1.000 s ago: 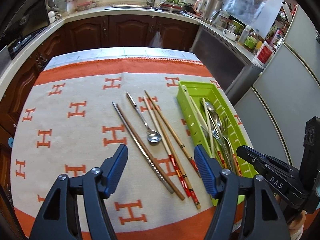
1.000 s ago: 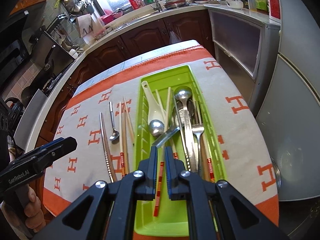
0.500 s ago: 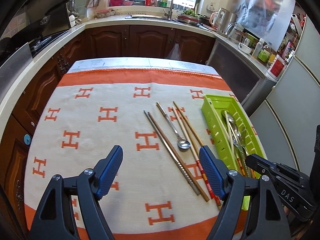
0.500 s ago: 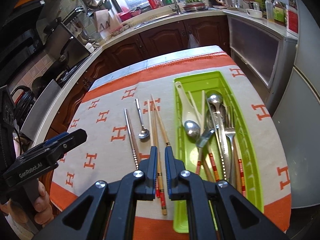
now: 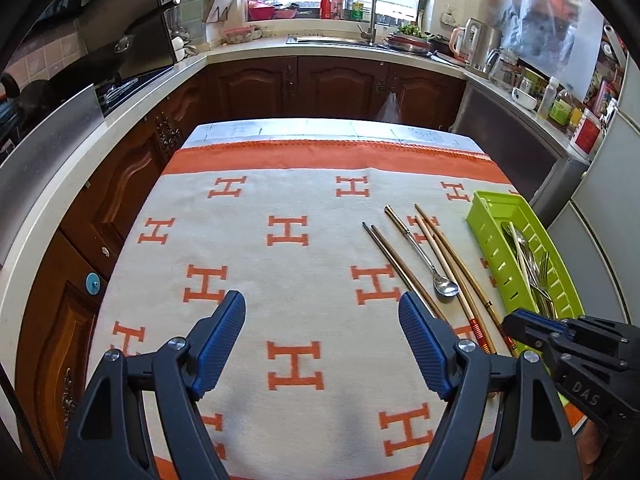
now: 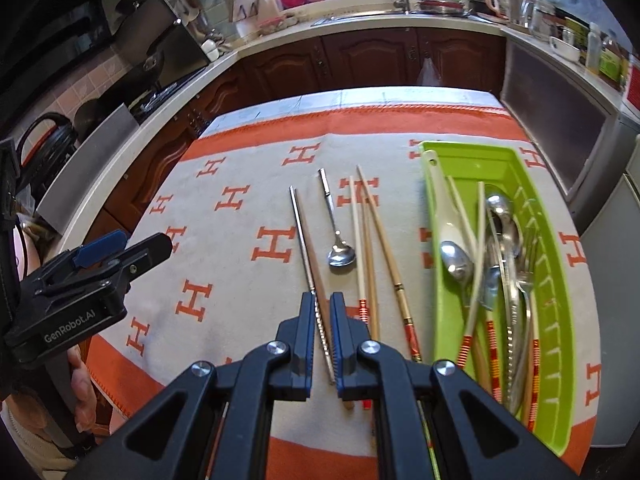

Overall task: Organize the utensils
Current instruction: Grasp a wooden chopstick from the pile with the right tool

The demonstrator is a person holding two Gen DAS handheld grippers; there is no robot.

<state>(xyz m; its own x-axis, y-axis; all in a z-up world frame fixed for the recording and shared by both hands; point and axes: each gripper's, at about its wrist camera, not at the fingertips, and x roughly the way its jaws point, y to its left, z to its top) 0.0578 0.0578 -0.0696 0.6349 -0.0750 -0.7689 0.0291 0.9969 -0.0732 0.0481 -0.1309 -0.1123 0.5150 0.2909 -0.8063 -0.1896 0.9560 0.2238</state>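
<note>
Two labels read: "GenRobot.AI" on the wide-open left tool [image 6: 120,246], "DAS" on the nearly closed right tool [image 6: 323,312].

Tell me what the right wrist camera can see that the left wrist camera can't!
Only the right wrist view shows the white ladle lying in the green tray, and the right tongs almost closed over the metal chopstick.

Only the left wrist view shows the left tongs wide open above the bare cloth, holding nothing.

Both views show the small spoon and the wooden chopsticks on the cloth beside the tray, plus the forks and spoons piled inside the tray.
</note>
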